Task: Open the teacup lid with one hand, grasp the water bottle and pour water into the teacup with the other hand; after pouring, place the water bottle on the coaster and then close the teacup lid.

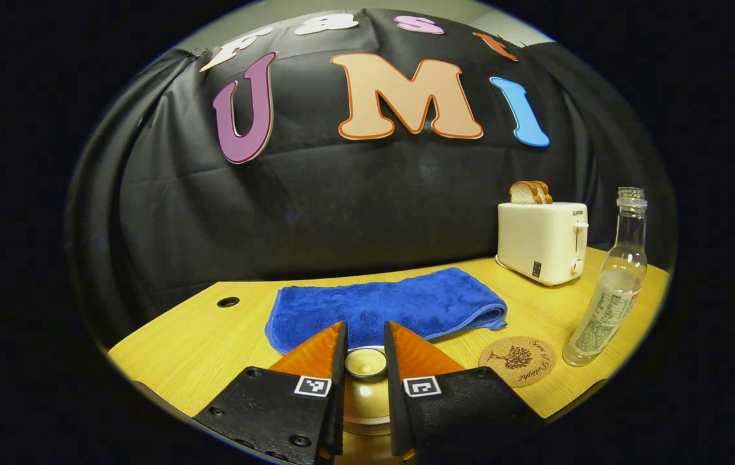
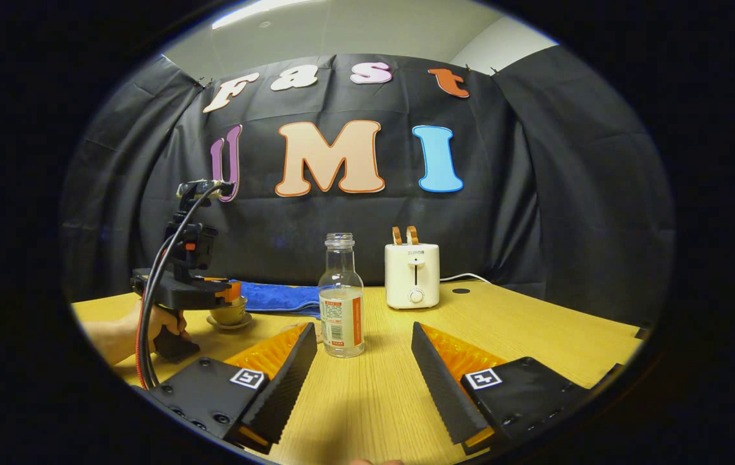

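**Left tongs around the lid knob, right tongs wide before the bottle**

In the left gripper view my left gripper (image 1: 365, 352) sits low over the teacup lid (image 1: 365, 387), its two fingers standing close on either side of the small round knob (image 1: 365, 361); whether they actually press it I cannot tell. Beyond it a blue towel (image 1: 385, 307) lies across the wooden table (image 1: 212, 336). To the right of my fingers is the cork coaster (image 1: 517, 360), and just right of that the water bottle (image 1: 608, 290) stands upright, uncapped, partly filled. Farther back a white toaster (image 1: 542, 240) holds slices of bread (image 1: 530, 192).

In the right gripper view my right gripper (image 2: 362, 352) is spread wide, holding nothing, with the bottle standing just beyond the gap, nearer the left finger. At far left my hand (image 2: 148, 326) holds the other gripper over the teacup (image 2: 230, 312) on its saucer
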Tool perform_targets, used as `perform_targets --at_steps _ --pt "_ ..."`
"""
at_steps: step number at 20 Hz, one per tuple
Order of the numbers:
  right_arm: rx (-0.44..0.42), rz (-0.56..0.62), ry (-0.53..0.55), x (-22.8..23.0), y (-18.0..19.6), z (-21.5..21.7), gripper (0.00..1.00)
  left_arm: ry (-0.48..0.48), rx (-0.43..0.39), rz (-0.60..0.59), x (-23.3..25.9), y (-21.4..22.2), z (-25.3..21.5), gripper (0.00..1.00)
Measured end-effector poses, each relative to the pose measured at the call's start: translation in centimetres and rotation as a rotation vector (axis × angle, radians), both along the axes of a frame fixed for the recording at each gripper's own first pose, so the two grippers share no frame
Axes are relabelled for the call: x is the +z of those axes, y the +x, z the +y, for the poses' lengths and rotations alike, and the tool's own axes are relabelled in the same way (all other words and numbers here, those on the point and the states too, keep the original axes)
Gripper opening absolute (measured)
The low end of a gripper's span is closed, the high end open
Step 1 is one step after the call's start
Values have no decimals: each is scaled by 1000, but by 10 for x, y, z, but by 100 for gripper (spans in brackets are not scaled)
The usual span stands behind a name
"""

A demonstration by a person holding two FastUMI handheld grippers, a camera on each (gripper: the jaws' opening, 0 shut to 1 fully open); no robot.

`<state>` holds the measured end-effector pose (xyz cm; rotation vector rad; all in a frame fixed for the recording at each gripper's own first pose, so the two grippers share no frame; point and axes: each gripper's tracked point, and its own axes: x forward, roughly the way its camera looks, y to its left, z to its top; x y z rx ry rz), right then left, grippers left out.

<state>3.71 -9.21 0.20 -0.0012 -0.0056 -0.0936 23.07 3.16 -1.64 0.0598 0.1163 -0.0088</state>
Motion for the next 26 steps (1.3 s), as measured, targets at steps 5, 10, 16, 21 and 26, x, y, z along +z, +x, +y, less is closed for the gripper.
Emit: perform_targets --at_steps 5,10,16,21,26 --pt "0 -1 0 1 0 0 96 -30 -16 -126 20 -5 1 26" --pt "-1 -1 0 0 0 0 94 -55 -35 -117 18 -12 0 23" --pt "0 1 0 0 1 0 96 -79 -82 -114 17 -44 11 20" --pt "3 1 0 0 5 2 95 -78 -119 -117 18 -99 34 20" --pt "27 8 1 -3 27 16 98 -73 -63 -120 19 -154 67 20"
